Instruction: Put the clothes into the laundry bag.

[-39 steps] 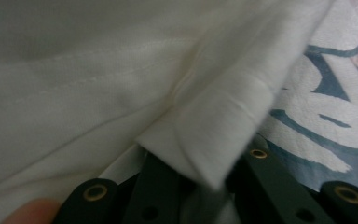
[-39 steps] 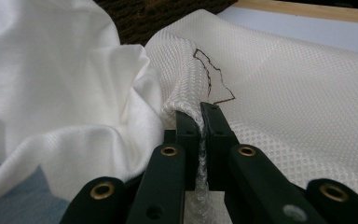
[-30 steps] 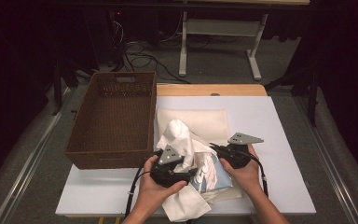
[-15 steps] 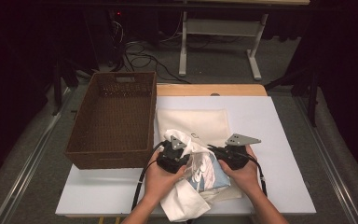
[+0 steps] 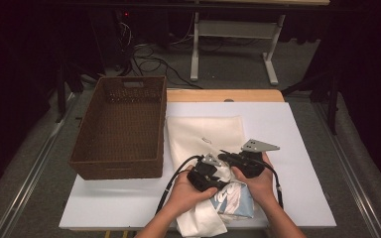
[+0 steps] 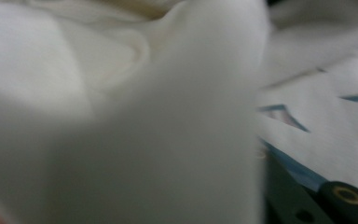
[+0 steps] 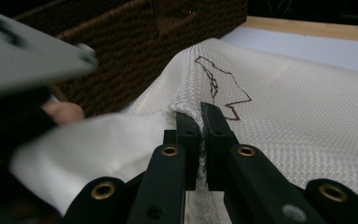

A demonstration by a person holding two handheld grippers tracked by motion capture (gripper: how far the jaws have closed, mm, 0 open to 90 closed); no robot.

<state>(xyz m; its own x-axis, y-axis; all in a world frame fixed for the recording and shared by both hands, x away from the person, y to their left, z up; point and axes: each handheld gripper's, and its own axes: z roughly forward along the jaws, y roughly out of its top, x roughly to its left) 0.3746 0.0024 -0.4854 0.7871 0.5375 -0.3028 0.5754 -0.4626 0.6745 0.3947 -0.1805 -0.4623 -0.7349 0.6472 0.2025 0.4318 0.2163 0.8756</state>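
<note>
The white table (image 5: 302, 148) carries a brown wicker basket (image 5: 119, 129) at its left, and just right of that a cream cloth (image 5: 203, 134) spread flat, its near end bunched over a blue-printed piece (image 5: 233, 201) by the front edge. The cloth looks light, soft and floppy, so it is best taken at a fold or hem. The right gripper (image 7: 200, 114) is clamped on a fold. The left gripper (image 5: 206, 174), buried in cloth, has just been closing, seemingly on fabric. The basket wall stands close beside.

Blurred white cloth (image 6: 121, 130) hides the left gripper's fingers (close against its camera), forearms cut off below.
</note>
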